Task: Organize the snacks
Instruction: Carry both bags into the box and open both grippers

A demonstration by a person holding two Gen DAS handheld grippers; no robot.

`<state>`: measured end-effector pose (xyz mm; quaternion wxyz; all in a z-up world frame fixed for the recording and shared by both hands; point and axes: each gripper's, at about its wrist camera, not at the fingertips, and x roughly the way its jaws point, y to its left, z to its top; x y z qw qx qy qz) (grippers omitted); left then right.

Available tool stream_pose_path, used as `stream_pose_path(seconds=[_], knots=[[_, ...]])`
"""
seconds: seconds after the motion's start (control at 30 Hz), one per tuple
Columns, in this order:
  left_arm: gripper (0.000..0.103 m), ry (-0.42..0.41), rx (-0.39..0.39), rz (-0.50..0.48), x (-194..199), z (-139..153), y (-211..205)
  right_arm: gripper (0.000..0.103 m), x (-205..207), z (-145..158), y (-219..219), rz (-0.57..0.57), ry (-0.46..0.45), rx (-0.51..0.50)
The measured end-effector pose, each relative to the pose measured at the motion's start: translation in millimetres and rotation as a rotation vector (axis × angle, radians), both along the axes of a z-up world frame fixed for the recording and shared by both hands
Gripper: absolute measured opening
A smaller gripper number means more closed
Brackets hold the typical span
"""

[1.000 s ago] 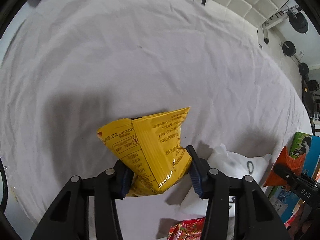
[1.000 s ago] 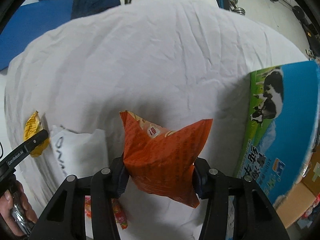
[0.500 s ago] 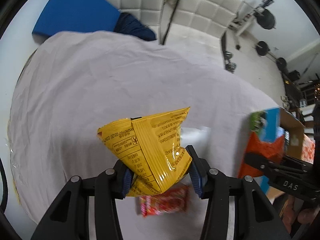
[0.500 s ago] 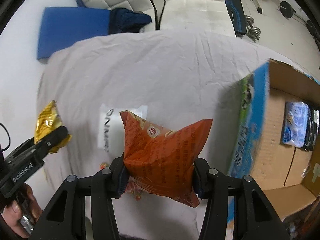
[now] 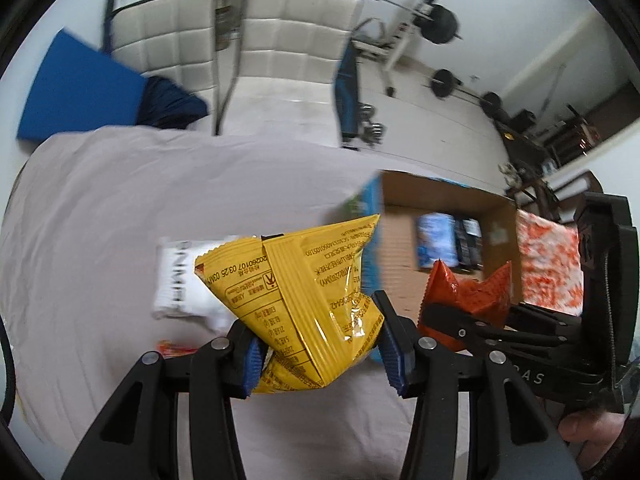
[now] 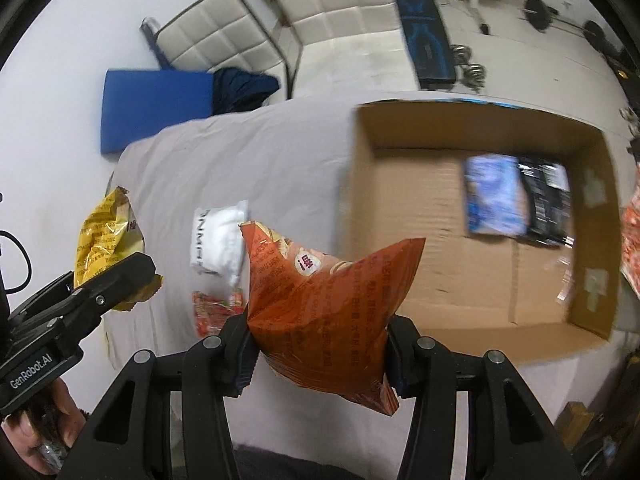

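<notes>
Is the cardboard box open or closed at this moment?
Open. The cardboard box shows its bare brown floor from above, and a blue packet and a black packet lie inside it.

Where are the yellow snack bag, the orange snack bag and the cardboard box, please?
yellow snack bag (image 5: 304, 304), left wrist view, middle of its printed back.
orange snack bag (image 6: 324, 312), right wrist view, centre of its face.
cardboard box (image 6: 440, 280), right wrist view, bare floor inside.

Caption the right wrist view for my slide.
Right tool holds orange snack bag beside open cardboard box.
</notes>
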<state>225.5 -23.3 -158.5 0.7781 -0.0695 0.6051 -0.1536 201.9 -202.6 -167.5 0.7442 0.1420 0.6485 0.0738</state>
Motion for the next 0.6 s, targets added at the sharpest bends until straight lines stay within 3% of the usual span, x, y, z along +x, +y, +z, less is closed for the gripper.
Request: stream_pose_path(seconds=[0.13,0.3,0.6], knots=[[0.045,0.004,-0.015,-0.062,-3.0,5.8,-51.6,0.053,-18.7,10.8,-64.2,-0.071,-0.015,-0.010],[0.046,0.029,0.012,-0.130,10.4,-9.0,-115.5,0.053,-27.2,8.3,-135.5,-0.149,-0.009,-0.036],[0.046,0.116,0.113,-0.163,58.6,-71.4,-189.4,0.053,-19.8,-56.3,-229.0,-0.232,0.088,-0.067]])
